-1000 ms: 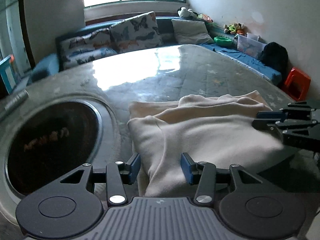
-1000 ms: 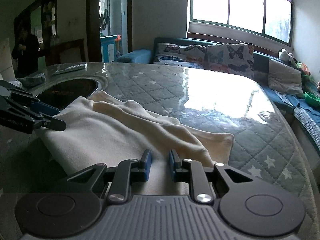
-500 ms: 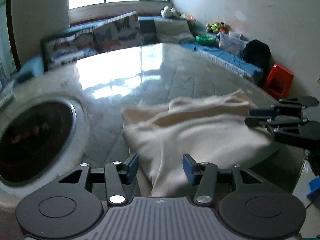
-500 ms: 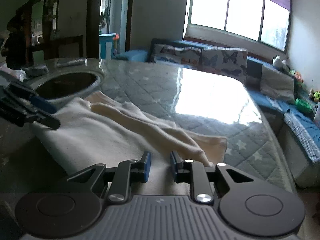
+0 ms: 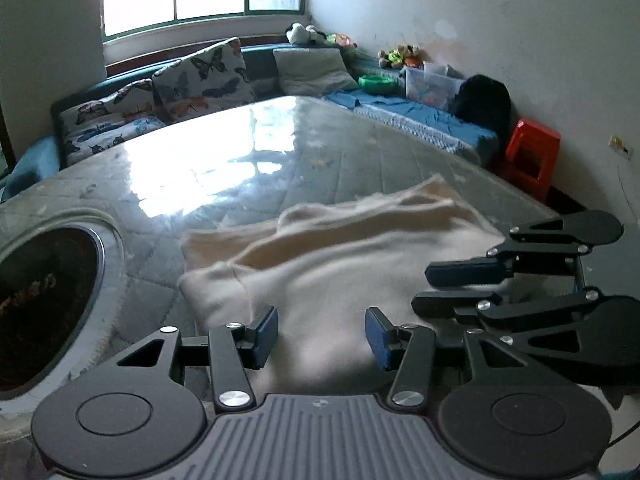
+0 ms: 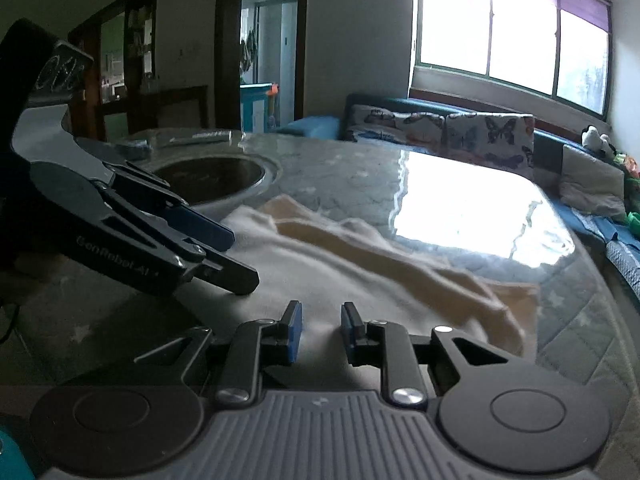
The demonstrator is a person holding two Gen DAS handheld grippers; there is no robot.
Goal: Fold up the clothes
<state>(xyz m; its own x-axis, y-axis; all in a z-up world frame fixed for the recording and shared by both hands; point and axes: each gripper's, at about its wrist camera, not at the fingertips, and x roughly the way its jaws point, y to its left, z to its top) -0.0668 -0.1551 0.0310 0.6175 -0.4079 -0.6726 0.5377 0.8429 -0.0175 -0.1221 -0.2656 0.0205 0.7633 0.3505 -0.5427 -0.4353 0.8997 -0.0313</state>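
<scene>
A cream garment lies partly folded on the grey quilted table, with a rumpled band along its far side. It also shows in the right wrist view. My left gripper is open over the garment's near edge, nothing between its jaws. My right gripper is open with a narrower gap, also at the near edge and empty. Each gripper shows in the other's view: the right gripper on the right, the left gripper on the left. They are close together.
A round dark recess is set in the table at the left. A sofa with butterfly pillows runs behind the table. A red stool and a black bag stand by the right wall.
Both grippers have drawn together toward the middle of the garment's near edge. The right gripper's jaws have opened slightly wider. The garment looks unmoved.
</scene>
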